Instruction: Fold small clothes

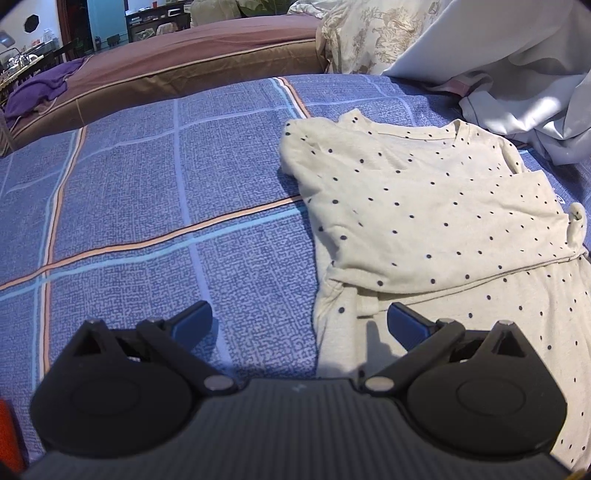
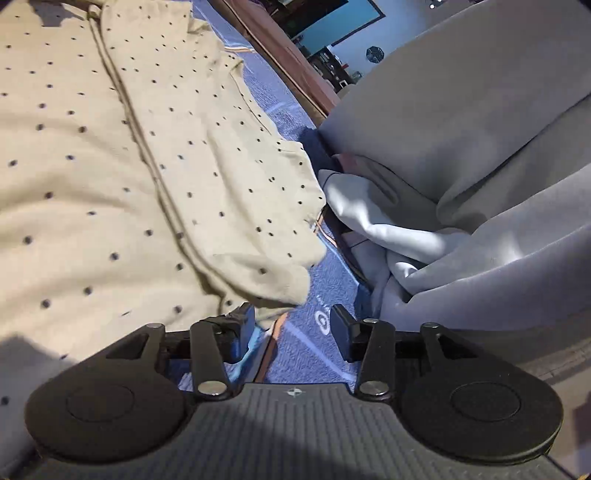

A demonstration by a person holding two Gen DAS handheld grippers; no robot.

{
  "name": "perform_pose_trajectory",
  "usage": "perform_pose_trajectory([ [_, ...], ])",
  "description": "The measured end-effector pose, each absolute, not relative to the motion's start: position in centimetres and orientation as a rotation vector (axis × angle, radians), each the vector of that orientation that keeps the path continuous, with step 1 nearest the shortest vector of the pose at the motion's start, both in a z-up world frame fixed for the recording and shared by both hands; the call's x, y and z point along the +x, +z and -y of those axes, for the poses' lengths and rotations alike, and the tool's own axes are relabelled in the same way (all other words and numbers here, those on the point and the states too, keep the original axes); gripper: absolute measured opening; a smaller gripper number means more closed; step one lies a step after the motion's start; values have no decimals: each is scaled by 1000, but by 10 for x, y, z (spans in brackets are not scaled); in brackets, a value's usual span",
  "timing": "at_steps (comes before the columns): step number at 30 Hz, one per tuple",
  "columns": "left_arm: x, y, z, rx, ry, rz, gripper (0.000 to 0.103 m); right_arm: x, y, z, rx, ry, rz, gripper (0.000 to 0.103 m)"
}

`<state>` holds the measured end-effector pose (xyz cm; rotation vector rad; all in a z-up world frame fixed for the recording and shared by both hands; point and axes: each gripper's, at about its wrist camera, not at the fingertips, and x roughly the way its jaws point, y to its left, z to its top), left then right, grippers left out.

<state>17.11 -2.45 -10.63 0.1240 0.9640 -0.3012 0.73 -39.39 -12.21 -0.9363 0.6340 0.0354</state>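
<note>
A cream garment with dark dots [image 1: 424,206] lies spread on the blue checked bedsheet [image 1: 147,192], its neckline at the far end and one side folded over the body. My left gripper [image 1: 299,325] is open and empty, hovering over the garment's near left edge. In the right wrist view the same garment [image 2: 147,166] fills the left half. My right gripper [image 2: 291,328] is open and empty, just off the garment's corner, over bare sheet [image 2: 310,354].
A grey blanket heap [image 2: 480,166] lies right of the garment; it also shows in the left wrist view [image 1: 517,74]. A floral pillow [image 1: 369,33] and a brown mattress [image 1: 184,62] with a purple cloth [image 1: 40,88] lie beyond.
</note>
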Motion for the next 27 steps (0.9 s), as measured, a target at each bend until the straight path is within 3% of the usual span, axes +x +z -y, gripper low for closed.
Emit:
perform_pose_trajectory([
  [6, 186, -104, 15, 36, -242, -991, 103, 1, -82, 403, -544, -42, -603, 76],
  [9, 182, -99, 29, 52, -278, -972, 103, 34, -67, 412, -332, -102, -616, 75],
  [10, 180, -99, 33, 64, -295, -970, 103, 47, -67, 413, -296, -118, -628, 79],
  [17, 169, -104, 39, 152, -325, -980, 103, 91, -102, 403, -350, -240, -922, 79],
  [18, 171, -106, 36, 152, -310, -981, 103, 81, -103, 405, -338, -253, -931, 82],
  [19, 174, -107, 32, 145, -294, -984, 103, 70, -105, 407, -343, -266, -942, 93],
  [21, 182, -111, 23, 102, -261, -997, 103, 48, -110, 409, -347, -269, -952, 100],
  [23, 190, -111, 19, 48, -253, -994, 103, 30, -112, 415, -308, -259, -970, 98],
  [27, 204, -108, 24, 10, -264, -950, 102, -1, -87, 428, -101, -289, -796, 99],
])
